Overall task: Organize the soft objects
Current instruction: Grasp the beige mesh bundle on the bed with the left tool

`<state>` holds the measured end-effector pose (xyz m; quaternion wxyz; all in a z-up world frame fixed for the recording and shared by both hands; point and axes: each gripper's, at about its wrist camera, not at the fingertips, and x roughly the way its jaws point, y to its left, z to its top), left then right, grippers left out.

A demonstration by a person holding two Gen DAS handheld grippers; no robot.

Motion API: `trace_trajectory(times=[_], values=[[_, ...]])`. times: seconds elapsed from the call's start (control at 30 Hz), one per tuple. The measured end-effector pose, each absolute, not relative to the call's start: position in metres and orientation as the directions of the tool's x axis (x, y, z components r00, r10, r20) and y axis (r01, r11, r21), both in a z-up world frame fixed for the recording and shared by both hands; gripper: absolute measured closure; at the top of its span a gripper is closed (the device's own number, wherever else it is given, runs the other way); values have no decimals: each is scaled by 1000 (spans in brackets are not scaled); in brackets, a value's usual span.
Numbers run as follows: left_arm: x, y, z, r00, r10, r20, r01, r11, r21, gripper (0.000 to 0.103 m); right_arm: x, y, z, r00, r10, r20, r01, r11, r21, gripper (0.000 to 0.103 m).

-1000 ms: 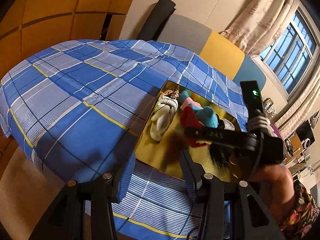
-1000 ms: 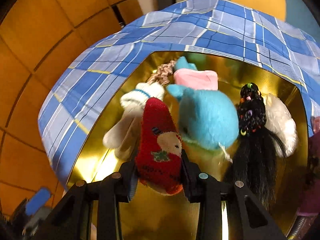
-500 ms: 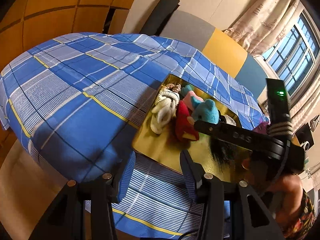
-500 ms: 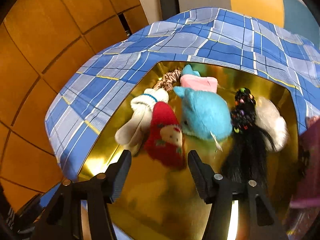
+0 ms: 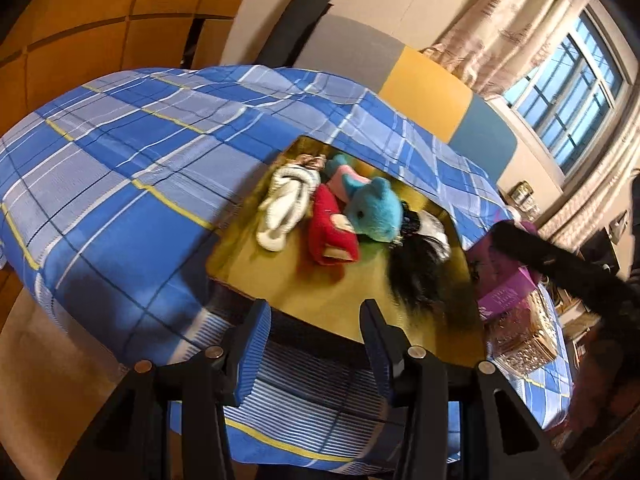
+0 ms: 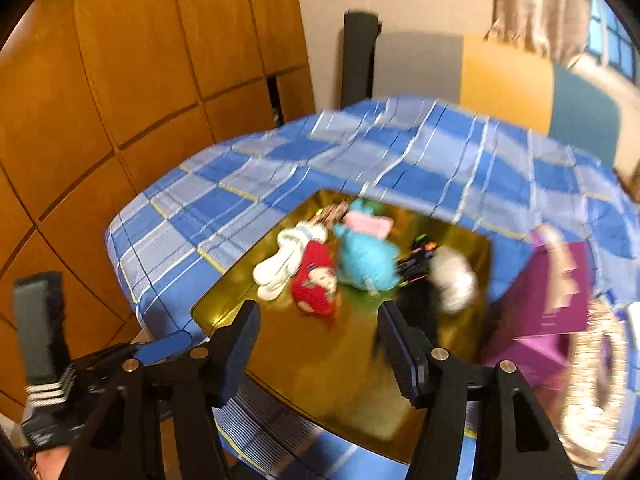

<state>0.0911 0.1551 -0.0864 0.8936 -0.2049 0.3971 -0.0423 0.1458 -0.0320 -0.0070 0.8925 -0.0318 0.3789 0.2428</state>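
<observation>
A home bedroom.
A bed under a blue plaid sheet (image 5: 120, 184), a padded headboard (image 5: 424, 84), curtains (image 5: 504, 36) at a window (image 5: 572, 92), wooden wardrobe panels (image 6: 132, 80).

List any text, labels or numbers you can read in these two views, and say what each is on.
No text is legible in either view.
Purple box: pale printing on its side, too blurred to read.
Red sock: a stitched figure only, no words.
Curtain: faint print pattern, not readable as words.
Right-wrist view: motion blur throughout; nothing readable.
</observation>
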Motion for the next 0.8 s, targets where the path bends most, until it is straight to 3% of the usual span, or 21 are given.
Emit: trace_trajectory(times=[0.43,0.8], values=[[86,84,-73,660,-338,-671,86,921,-379,56,117,-174,42,776,247,-580,-218,968,120,39],[81,18,-49,641,-440,-629,247,894,-373,56,118,-328,-10,753,-60,-655,147,986,79,36]])
